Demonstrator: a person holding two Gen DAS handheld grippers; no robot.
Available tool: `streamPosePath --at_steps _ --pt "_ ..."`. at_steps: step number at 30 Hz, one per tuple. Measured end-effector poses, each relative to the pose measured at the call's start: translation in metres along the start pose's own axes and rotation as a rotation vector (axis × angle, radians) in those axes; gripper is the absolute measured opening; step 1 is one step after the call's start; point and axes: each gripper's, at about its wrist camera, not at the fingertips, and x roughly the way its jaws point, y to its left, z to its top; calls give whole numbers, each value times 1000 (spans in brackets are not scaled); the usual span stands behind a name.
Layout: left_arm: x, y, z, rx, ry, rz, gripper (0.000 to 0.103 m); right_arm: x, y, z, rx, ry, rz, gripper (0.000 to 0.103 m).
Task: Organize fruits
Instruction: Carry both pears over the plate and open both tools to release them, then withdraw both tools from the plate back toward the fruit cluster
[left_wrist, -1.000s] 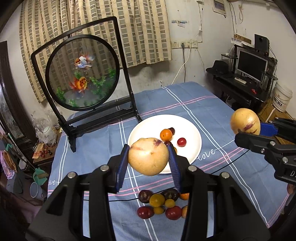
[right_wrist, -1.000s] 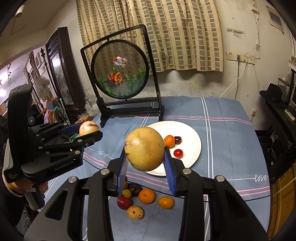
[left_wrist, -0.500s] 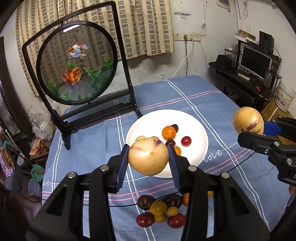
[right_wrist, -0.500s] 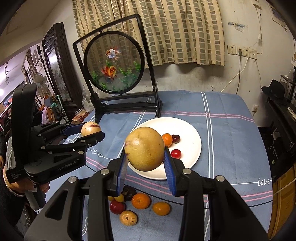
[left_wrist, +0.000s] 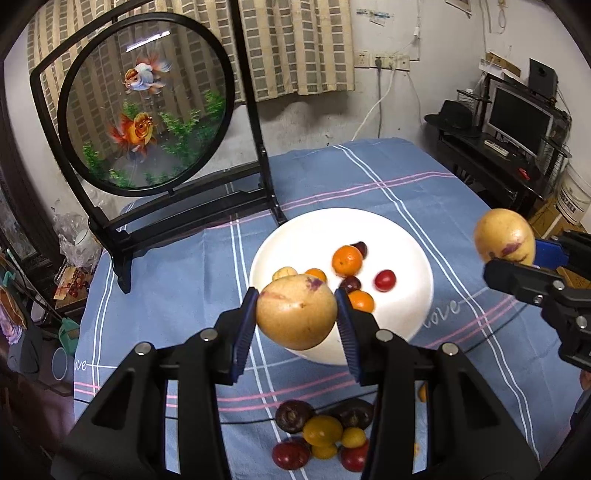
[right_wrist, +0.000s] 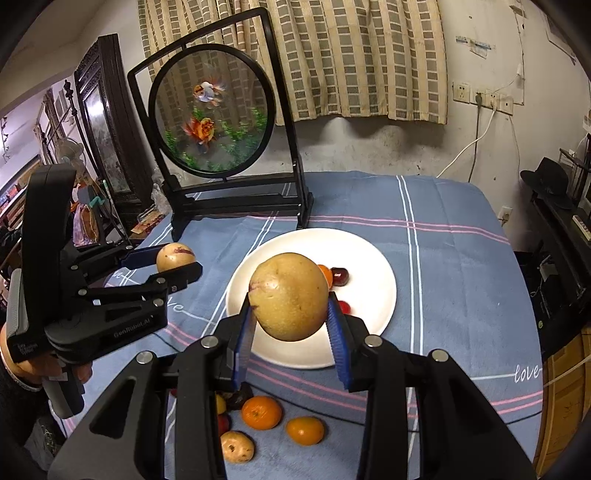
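The surface (left_wrist: 388, 192), under a blue striped cloth, fills the middle and lower part of both views. A black stand with a round goldfish panel (left_wrist: 144, 107) stands upright on it at the upper left of the left view, just beside the plate's far edge.

The white plate (left_wrist: 410, 254) lies at frame centre. On it rest two oranges, one at (left_wrist: 346, 260), a red fruit (left_wrist: 385, 280), dark plums and a small yellow fruit; all are grouped left of the plate's centre.

The left tongs (left_wrist: 296, 317) are clenched on a large yellow fruit (left_wrist: 296, 311) with purple marks, held above the plate's near rim. In the right view the same tongs appear at centre left, holding the fruit apart from the plate's left edge.

The right tongs (right_wrist: 290, 317) grasp a second large yellow fruit (right_wrist: 289, 295), held over the plate's near half. In the left view this fruit shows at the right edge, clear of the plate.

A loose pile of small fruits (left_wrist: 323, 435) lies on the cloth at bottom centre, near the plate: dark, yellow and red pieces touching one another. The right view adds two oranges and a spotted yellow fruit (right_wrist: 237, 446) at lower centre.
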Motion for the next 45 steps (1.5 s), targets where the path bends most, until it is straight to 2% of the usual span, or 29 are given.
streamPosePath --at_steps 4,16,27,28,29,31,32,34,39,45 --pt "13 7 12 -22 -7 -3 42 14 -6 8 -7 6 -14 38" --pt "93 1 27 -34 85 20 43 97 -25 16 15 96 -55 38" --pt "131 -2 28 -34 110 40 43 143 -33 13 3 158 -60 38" --pt "133 -4 29 -31 108 44 44 147 -33 12 1 163 -65 38" --pt "135 -5 29 -26 106 52 53 151 -34 11 -1 171 -70 38" --pt "138 -7 29 -24 101 69 64 159 -35 10 -12 199 -74 39" --pt "139 -8 29 -25 98 73 67 162 -35 9 -20 209 -79 41" --pt "141 -7 29 -27 101 73 68 162 -34 9 -38 196 -101 62" --pt "138 -4 28 -24 100 81 68 149 -32 15 -67 145 -97 62" --pt "114 -3 30 -27 73 79 68 122 -27 18 -52 113 -79 62"
